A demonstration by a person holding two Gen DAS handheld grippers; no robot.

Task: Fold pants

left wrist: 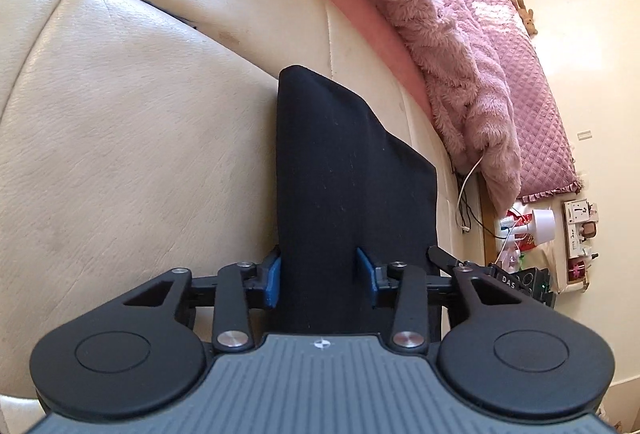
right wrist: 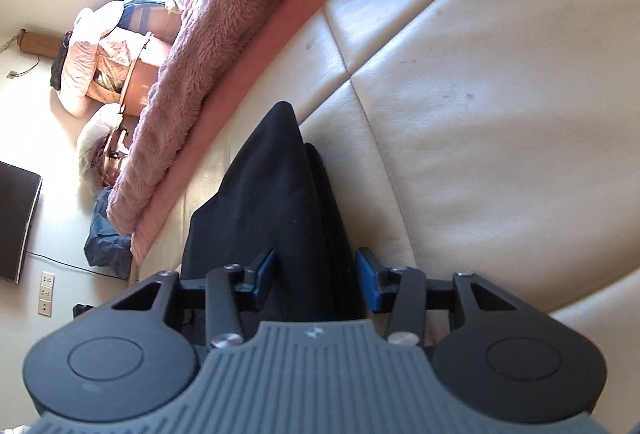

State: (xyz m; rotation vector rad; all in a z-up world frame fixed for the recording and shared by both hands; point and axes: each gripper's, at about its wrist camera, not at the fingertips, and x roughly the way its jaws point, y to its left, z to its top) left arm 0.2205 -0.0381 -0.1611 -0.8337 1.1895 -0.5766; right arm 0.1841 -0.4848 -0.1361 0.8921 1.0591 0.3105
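The black pants [left wrist: 352,162] lie folded into a long narrow strip on the cream leather cushion [left wrist: 140,134], running away from me. My left gripper [left wrist: 320,280] is open just over their near end: its left blue pad sits at the fabric's left edge and its right pad rests over the cloth. In the right wrist view the same pants [right wrist: 272,186] taper to a point, with a thicker folded edge on the right. My right gripper [right wrist: 316,274] is also open, straddling that near end with its pads not pressing on the fabric.
A fuzzy pink blanket [left wrist: 440,34] [right wrist: 224,14] hangs over the pink ledge behind the cushion [right wrist: 480,114]. A white lamp [left wrist: 542,224] and cables [left wrist: 466,186] stand at the far right. A dark screen [right wrist: 16,222], a blue bag [right wrist: 108,234] and piled bedding [right wrist: 100,70] lie to the left.
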